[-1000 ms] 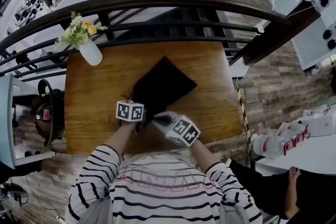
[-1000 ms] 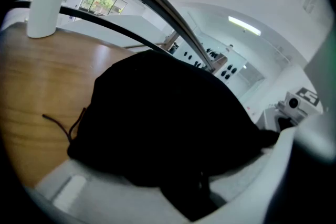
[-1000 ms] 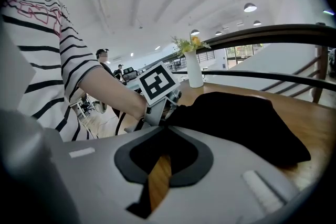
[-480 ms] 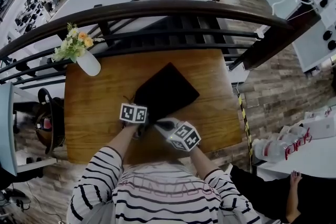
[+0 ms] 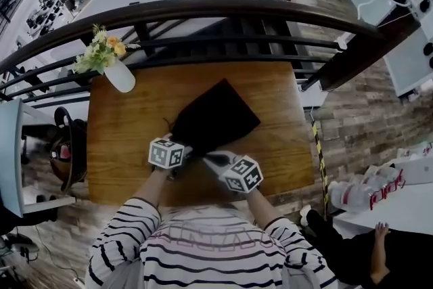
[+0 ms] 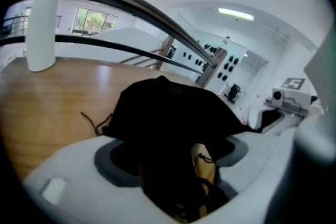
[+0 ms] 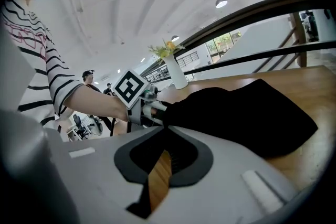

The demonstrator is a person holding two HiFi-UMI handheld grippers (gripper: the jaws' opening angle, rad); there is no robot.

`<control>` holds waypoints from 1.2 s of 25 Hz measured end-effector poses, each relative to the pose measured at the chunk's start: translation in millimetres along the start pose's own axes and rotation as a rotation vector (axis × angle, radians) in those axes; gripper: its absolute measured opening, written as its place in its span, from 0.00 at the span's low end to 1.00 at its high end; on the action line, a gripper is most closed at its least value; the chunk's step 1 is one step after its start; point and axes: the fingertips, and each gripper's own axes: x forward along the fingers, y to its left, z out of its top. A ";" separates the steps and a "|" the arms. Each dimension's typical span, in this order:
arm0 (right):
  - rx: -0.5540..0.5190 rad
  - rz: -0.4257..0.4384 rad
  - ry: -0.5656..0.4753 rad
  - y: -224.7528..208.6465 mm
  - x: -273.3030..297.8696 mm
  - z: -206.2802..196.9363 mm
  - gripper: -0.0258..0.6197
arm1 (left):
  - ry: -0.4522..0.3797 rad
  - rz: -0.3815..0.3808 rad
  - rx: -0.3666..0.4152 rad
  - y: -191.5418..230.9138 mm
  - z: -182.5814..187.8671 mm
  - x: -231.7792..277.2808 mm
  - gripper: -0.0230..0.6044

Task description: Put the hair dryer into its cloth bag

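The cloth bag [image 5: 215, 117] lies slantwise in the middle of the table [image 5: 122, 145], with its mouth end toward the near edge. It looks black and puffed up. The hair dryer does not show in any view, so it is likely inside the bag already, but I cannot be sure. A thin drawstring [image 6: 90, 121] trails on the wood just beside the bag's mouth end. The left gripper [image 6: 173, 157] is at that end. Its fingers are opening and stand wide apart, with the bag's cloth between them but not squeezed. The right gripper [image 7: 164, 136] is at the near side of the bag too. Its fingers are pressed almost together, with only a thin slit between them, right at the bag's edge. I cannot tell if they pinch any cloth. A white vase [image 5: 120, 76] with flowers stands at the far left corner, well away. The step looks like closing the bag. Next, one gripper should hold the mouth steady while the other catches the string and pulls it tight.
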 end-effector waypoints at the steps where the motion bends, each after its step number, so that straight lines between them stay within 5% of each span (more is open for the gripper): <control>1: -0.001 0.001 0.002 1.5 0.0 -0.7 0.06 | -0.011 0.017 -0.002 2.9 -1.0 -6.4 0.63; 6: -0.022 -0.002 0.026 11.6 4.2 -3.1 0.06 | -0.062 0.134 -0.016 24.5 -9.4 -35.7 0.64; 18: -0.148 -0.017 0.150 49.8 7.2 -38.5 0.06 | -0.144 0.277 -0.003 34.7 -19.6 -88.3 0.64; 30: -0.112 -0.088 0.146 60.7 6.4 -68.0 0.09 | -0.222 0.201 0.041 11.6 -4.8 -92.9 0.64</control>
